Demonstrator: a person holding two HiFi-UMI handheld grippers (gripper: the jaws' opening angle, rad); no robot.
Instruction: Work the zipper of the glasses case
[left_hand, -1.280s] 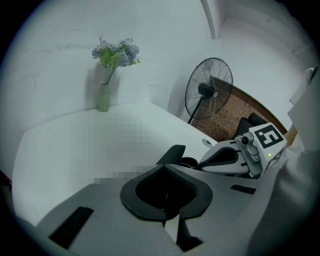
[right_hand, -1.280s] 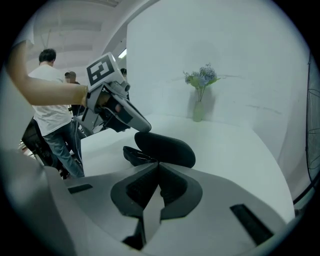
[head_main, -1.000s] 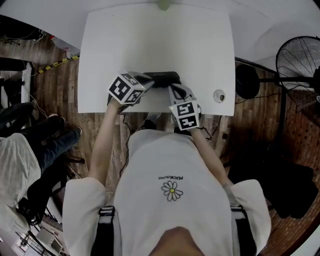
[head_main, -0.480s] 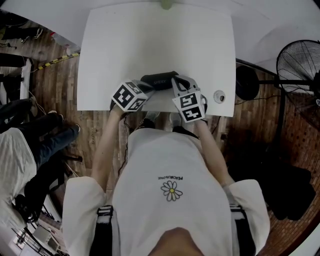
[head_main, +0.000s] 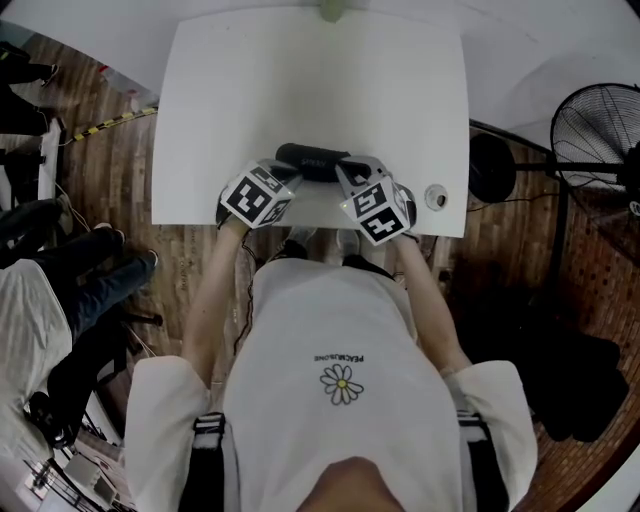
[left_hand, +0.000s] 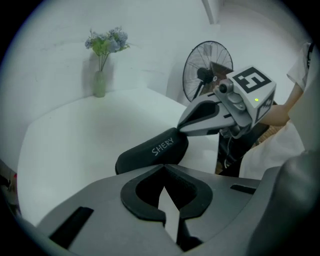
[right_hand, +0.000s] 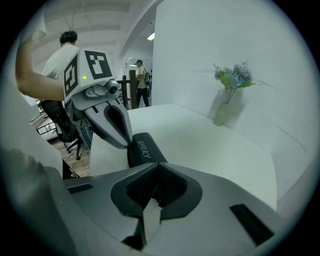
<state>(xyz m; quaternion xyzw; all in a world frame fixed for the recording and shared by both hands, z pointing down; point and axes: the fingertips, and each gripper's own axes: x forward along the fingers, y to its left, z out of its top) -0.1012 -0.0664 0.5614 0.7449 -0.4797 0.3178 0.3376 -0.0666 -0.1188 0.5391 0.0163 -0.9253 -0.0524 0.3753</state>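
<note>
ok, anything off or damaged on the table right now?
Nothing stands out. The glasses case lies flat and looks intact near the front edge of the table, the flower vase stands upright at the far side, and nothing is spilled.

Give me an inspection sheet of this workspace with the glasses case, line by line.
Surface: white table.
Job's things: black glasses case, printed SHERY, lying near the front edge.
Clutter: vase of flowers at the far edge; small round object near the right front corner.
Grippers: left gripper and right gripper, fingers together, one at each end of the case.
Cables: wires under the right gripper.
Surroundings: wooden floor, standing fan, bystander at left.
</note>
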